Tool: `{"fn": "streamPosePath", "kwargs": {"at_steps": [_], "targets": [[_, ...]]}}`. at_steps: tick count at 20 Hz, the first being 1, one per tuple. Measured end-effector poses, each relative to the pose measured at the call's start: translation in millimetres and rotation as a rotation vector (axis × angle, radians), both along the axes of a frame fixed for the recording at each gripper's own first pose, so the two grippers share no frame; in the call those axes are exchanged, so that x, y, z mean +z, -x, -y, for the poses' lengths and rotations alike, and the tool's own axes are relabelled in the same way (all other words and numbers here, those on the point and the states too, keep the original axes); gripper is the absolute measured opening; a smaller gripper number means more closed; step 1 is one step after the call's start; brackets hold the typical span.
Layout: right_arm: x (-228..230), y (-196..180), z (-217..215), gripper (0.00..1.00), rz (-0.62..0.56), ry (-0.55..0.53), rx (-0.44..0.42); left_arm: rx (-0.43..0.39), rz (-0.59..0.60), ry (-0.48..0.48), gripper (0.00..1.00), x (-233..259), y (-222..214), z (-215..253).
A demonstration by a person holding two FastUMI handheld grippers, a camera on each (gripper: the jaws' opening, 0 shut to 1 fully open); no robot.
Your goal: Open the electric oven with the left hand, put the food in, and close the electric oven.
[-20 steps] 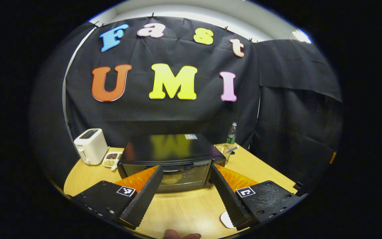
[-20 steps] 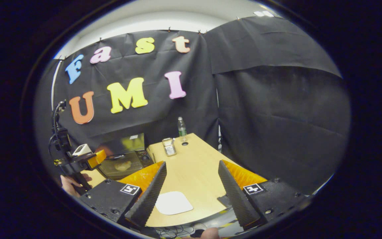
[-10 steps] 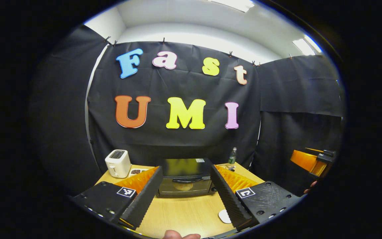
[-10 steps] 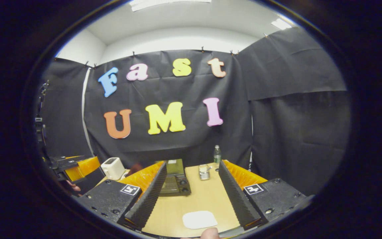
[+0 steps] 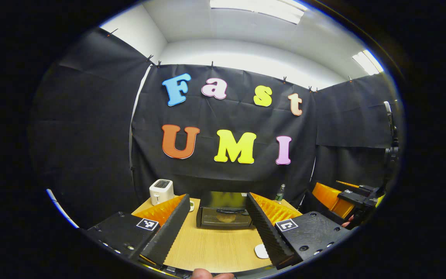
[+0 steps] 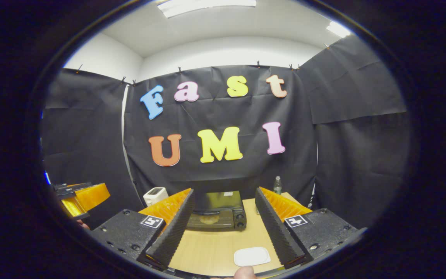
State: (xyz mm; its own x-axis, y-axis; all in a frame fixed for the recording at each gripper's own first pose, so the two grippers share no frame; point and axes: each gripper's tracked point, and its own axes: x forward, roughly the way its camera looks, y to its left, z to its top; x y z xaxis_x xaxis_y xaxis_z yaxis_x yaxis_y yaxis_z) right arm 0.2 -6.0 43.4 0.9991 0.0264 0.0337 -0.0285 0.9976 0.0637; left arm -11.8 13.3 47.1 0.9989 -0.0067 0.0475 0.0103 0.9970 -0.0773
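The black electric oven (image 5: 225,209) stands at the back of the wooden table (image 5: 215,244) with its glass door shut. A pale round piece of food (image 5: 226,218) shows through the glass. My left gripper (image 5: 217,195) is open and holds nothing, well back from the oven near the table's front. In the right gripper view the oven (image 6: 217,211) and the food (image 6: 209,219) lie ahead. My right gripper (image 6: 224,190) is also open and holds nothing. The right gripper (image 5: 347,197) shows far right, and the left gripper (image 6: 79,195) far left.
A white toaster (image 5: 161,191) stands left of the oven and a water bottle (image 5: 280,192) to its right. A flat white plate (image 6: 251,256) lies near the table's front edge. A thumb (image 5: 211,275) shows at the bottom. Black cloth walls close in the booth.
Both grippers have drawn back from the oven, which now looks smaller and farther off. The right gripper has swung left to face the oven. Both stay open.
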Motion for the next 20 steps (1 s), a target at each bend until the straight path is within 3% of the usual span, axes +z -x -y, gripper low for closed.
{"fn": "streamPosePath", "kwargs": {"at_steps": [9,20], "targets": [[-29,38,-6,0.98,-0.058,0.023,0.098,0.013,-0.009,-0.009,0.94,-12,35,36],[-19,41,-2,0.98,-0.044,0.014,0.07,-0.003,-0.026,-0.012,0.94,-23,30,37]]}}
